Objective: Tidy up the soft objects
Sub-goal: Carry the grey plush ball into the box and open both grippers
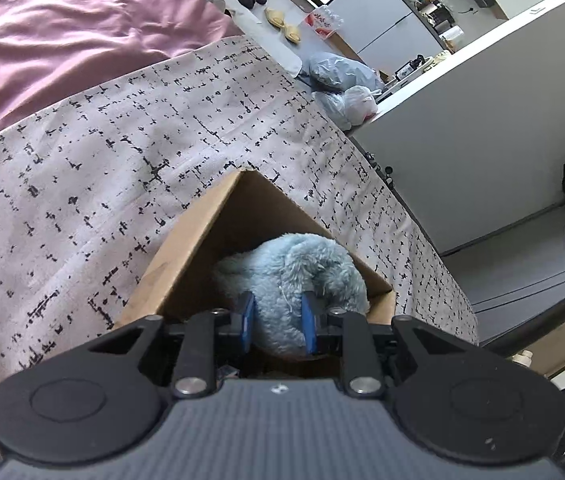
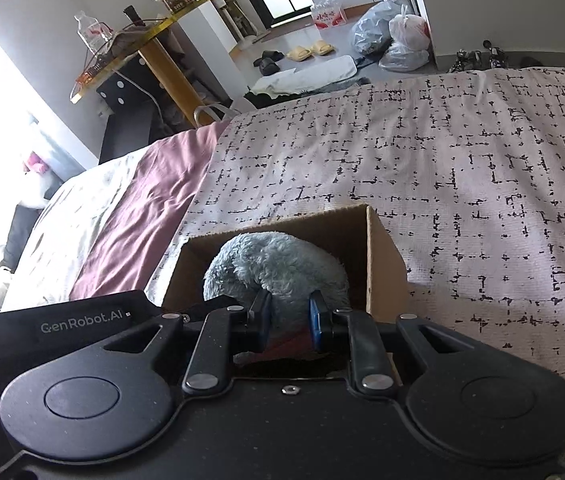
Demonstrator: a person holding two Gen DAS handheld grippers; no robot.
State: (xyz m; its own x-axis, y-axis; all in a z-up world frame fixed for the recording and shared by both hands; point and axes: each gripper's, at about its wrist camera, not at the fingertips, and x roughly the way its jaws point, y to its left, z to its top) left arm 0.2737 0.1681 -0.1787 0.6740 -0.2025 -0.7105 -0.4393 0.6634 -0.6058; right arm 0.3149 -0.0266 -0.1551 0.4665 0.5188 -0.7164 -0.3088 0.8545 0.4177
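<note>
A fluffy light-blue plush toy (image 1: 286, 280) sits inside an open brown cardboard box (image 1: 202, 232) on the bed. My left gripper (image 1: 278, 320) has its blue-padded fingers closed on the plush's near side. In the right wrist view the same plush (image 2: 278, 264) fills the box (image 2: 382, 256), and my right gripper (image 2: 290, 316) grips its near side too, over a reddish part of the toy. The left gripper's black body (image 2: 62, 320) shows at the lower left of the right wrist view.
The box rests on a patterned pinkish-white blanket (image 2: 462, 184) beside a mauve sheet (image 1: 62, 48). Plastic bags (image 2: 394, 36), slippers (image 2: 310, 50) and a white mat lie on the floor beyond. A gold-edged glass side table (image 2: 134, 48) stands at the left.
</note>
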